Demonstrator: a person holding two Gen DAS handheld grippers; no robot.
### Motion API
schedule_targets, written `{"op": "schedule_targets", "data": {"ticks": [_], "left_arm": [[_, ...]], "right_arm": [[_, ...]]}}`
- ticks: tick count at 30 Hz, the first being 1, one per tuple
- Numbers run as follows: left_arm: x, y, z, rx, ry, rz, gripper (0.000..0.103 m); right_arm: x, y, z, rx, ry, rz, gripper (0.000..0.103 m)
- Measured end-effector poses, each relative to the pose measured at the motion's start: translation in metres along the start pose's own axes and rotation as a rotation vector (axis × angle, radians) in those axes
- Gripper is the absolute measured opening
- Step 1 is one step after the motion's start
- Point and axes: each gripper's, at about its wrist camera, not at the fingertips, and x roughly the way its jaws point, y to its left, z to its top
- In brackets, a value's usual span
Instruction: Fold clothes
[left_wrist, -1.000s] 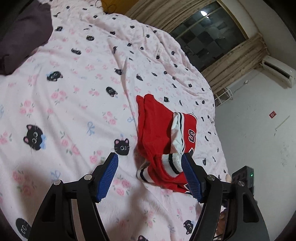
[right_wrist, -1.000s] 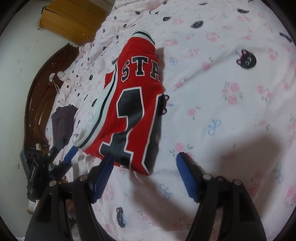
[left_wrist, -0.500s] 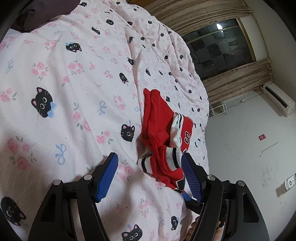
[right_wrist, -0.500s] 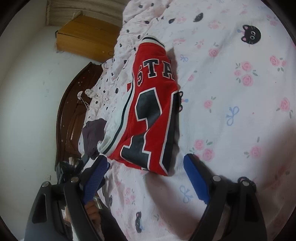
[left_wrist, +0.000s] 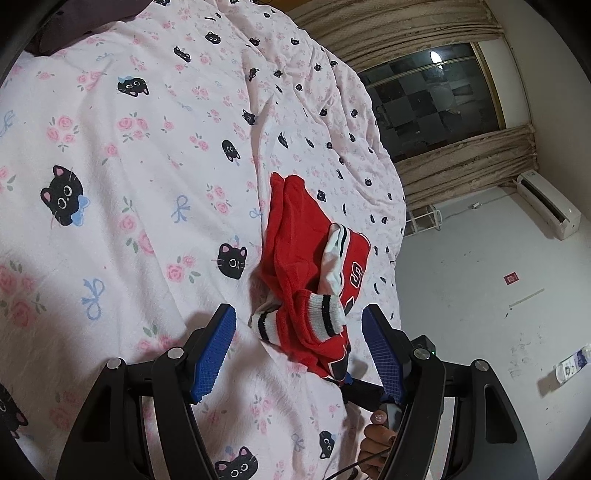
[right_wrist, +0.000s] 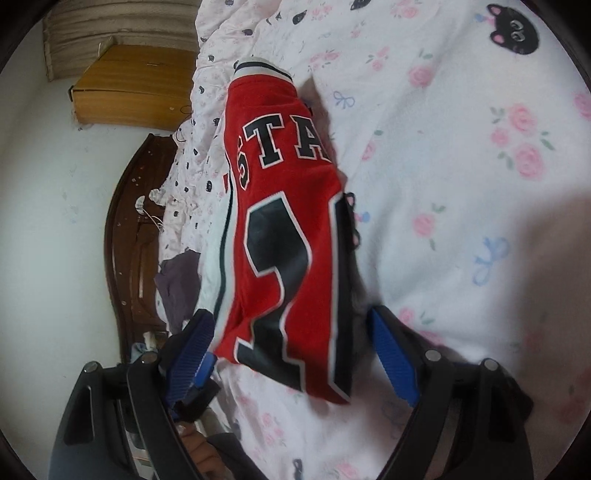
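Left wrist view: the left gripper (left_wrist: 299, 349) hangs with its blue-padded jaws spread wide and nothing between them, just above a folded red jersey (left_wrist: 306, 254) lying on the bed sheet (left_wrist: 129, 221). The sheet is pale pink, printed with black cat faces, roses and blue bows. The jersey sits close to the bed's right edge, its striped white-and-black ribbed cuff (left_wrist: 327, 315) bunched on top at the near end, a black letter S showing on the side panel. Beyond the bed edge are a dark window (left_wrist: 439, 99) framed by tan curtains (left_wrist: 406, 29) and a wall air conditioner (left_wrist: 546, 208). Below the right jaw, fingers of a hand (left_wrist: 376, 439) show.

From the right wrist camera, the right gripper (right_wrist: 293, 358) is likewise open, its jaws straddling the near end of the jersey (right_wrist: 284, 236) without pinching it; whether the pads touch the cloth cannot be told. The upturned face carries black letters "STA" over a large black numeral. A dark purple garment (right_wrist: 177, 284) lies at the bed's far edge beside a curved wooden headboard (right_wrist: 127, 236), with a wooden cabinet (right_wrist: 129, 86) beyond.
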Motion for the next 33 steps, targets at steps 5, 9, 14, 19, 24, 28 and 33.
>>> {"op": "schedule_targets", "data": {"ticks": [5, 9, 14, 19, 24, 28, 33], "left_arm": [[-0.001, 0.001, 0.001, -0.021, -0.003, -0.018, 0.066], [-0.001, 0.003, 0.002, -0.042, -0.002, -0.035, 0.066], [-0.001, 0.006, 0.002, -0.063, 0.001, -0.052, 0.066], [0.0, 0.009, 0.002, -0.088, 0.012, -0.071, 0.066], [0.007, 0.015, -0.002, -0.188, 0.077, -0.149, 0.066], [0.019, 0.018, -0.011, -0.314, 0.156, -0.25, 0.07], [0.046, 0.004, -0.017, -0.369, 0.205, -0.303, 0.081]], "right_arm": [[0.009, -0.004, 0.009, 0.039, -0.006, 0.047, 0.087], [0.013, -0.005, 0.014, 0.043, -0.013, 0.067, 0.085], [0.027, -0.025, 0.015, 0.125, 0.049, 0.128, 0.019], [0.031, -0.031, 0.017, 0.148, 0.049, 0.178, 0.013], [0.031, -0.014, 0.027, 0.144, 0.047, 0.159, 0.012], [0.02, 0.001, 0.031, 0.137, 0.044, 0.153, 0.012], [0.006, 0.008, 0.032, 0.132, 0.055, 0.126, 0.012]]}}
